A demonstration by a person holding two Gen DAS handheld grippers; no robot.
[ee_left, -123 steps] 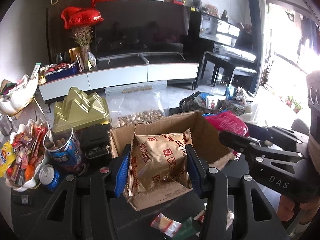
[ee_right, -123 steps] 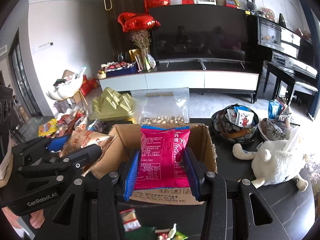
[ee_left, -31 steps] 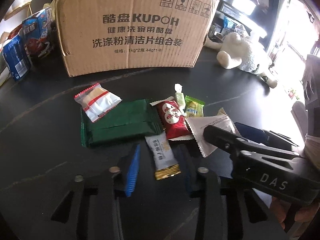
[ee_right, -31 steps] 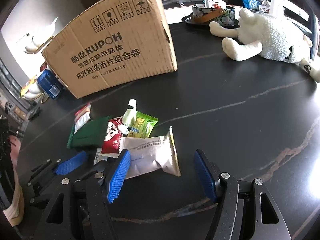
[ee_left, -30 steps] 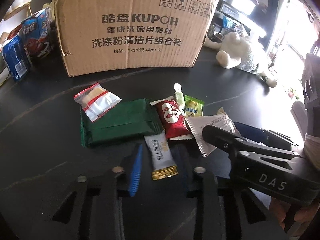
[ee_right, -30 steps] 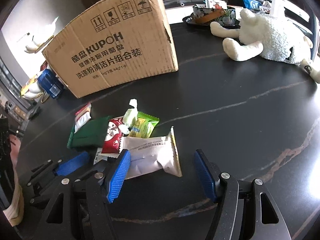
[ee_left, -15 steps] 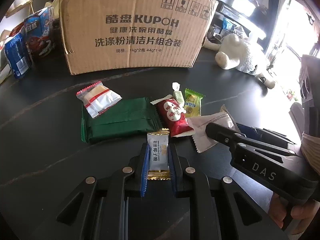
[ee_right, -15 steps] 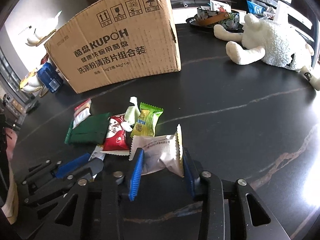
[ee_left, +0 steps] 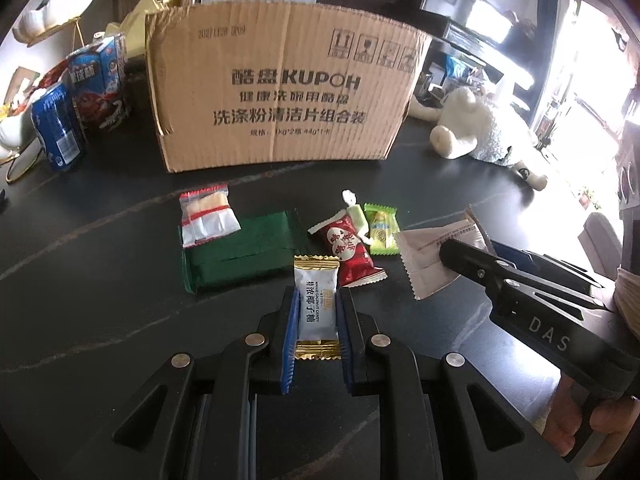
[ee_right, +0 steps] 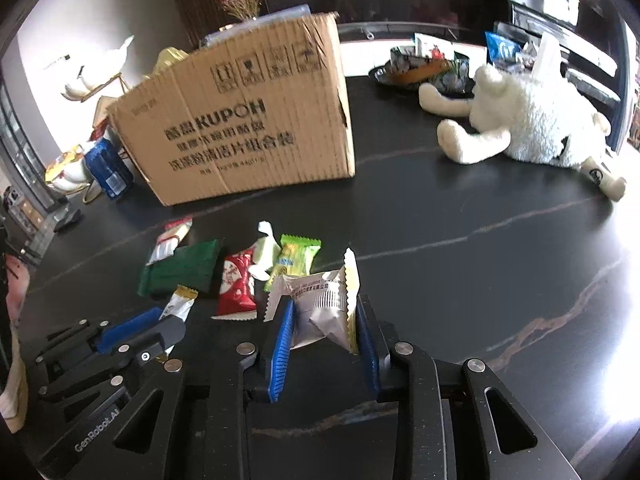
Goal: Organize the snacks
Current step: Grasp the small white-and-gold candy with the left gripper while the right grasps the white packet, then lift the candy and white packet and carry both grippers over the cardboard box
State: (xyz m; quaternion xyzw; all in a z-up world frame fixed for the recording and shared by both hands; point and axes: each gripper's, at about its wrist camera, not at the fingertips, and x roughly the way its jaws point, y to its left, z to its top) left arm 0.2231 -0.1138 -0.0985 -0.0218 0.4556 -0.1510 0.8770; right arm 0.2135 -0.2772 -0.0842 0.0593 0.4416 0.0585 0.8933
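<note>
Your left gripper [ee_left: 317, 312] clamps the coconut candy [ee_left: 316, 306] | your right gripper [ee_right: 324, 326], jaws just closing, pinches the silver snack packet [ee_right: 324, 308]

White gold-ended candy [ee_left: 316, 300] and crumpled silver packet [ee_right: 326, 312] gripped, green [ee_left: 240, 254], red [ee_left: 348, 252] wrappers flat before cardboard box [ee_left: 280, 100]

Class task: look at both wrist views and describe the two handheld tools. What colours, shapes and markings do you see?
Both are black, angular frames with triangular cut-outs, silver round bolts and ribbed blue pads on the fingers. The left tool shows white "GenRobot.AI" lettering on its side in the right wrist view. The right tool carries pale "DAS" lettering in the left wrist view.
</note>
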